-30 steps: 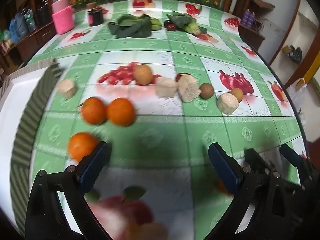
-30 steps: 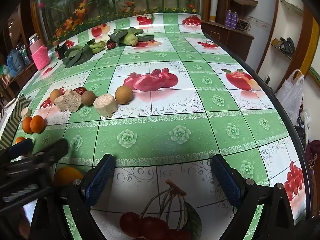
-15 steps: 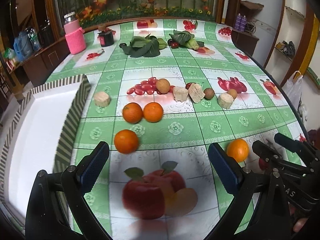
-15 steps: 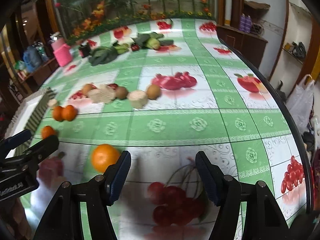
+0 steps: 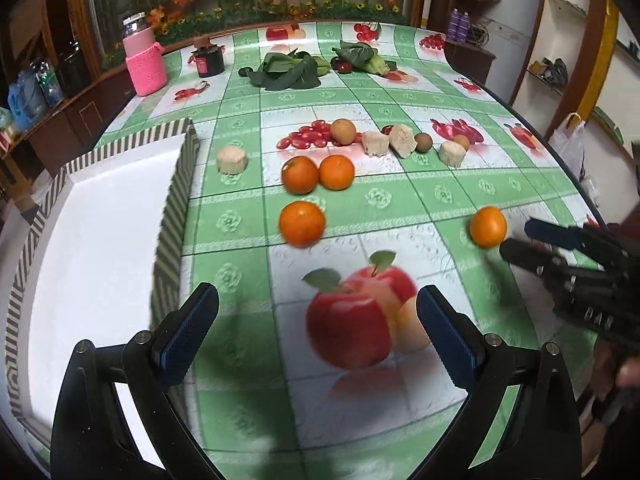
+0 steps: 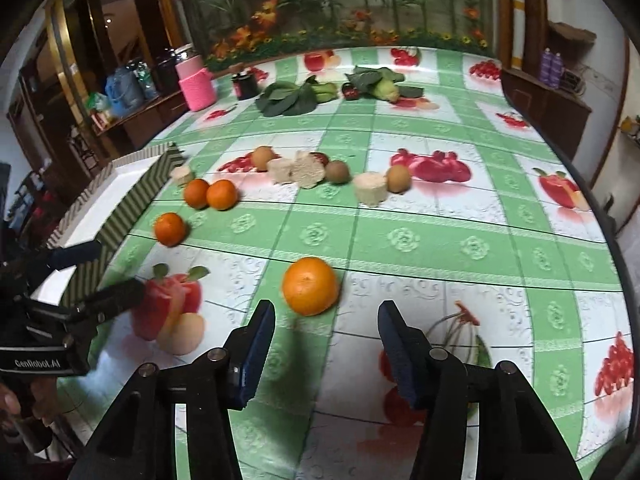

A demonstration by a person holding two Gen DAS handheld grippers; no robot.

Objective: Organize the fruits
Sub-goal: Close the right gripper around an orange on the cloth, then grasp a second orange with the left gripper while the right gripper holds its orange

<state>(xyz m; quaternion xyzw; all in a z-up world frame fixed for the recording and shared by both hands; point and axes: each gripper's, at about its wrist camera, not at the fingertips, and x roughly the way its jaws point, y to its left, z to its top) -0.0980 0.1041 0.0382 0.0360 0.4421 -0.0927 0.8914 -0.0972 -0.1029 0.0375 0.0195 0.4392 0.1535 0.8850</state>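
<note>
Several oranges lie on the green fruit-print tablecloth. A lone orange [image 6: 310,286] sits just ahead of my right gripper [image 6: 326,344], which is open and empty; this orange also shows in the left wrist view [image 5: 487,226], with the right gripper [image 5: 516,242] right beside it. Another orange [image 5: 301,224] lies ahead of my left gripper [image 5: 318,328], which is open and empty, and a pair of oranges [image 5: 318,173] lies beyond. A white box with striped walls [image 5: 172,216] stands at the left.
A row of brown round fruits and pale cut chunks [image 5: 404,141] crosses mid-table. Leafy greens [image 5: 286,74], a pink-sleeved jar [image 5: 145,62] and a dark jar [image 5: 208,60] stand at the far end. The table edge curves at the right [image 6: 600,216].
Both grippers have pulled back and risen, so more of the table shows. The right gripper has narrowed its opening and now faces the lone orange.
</note>
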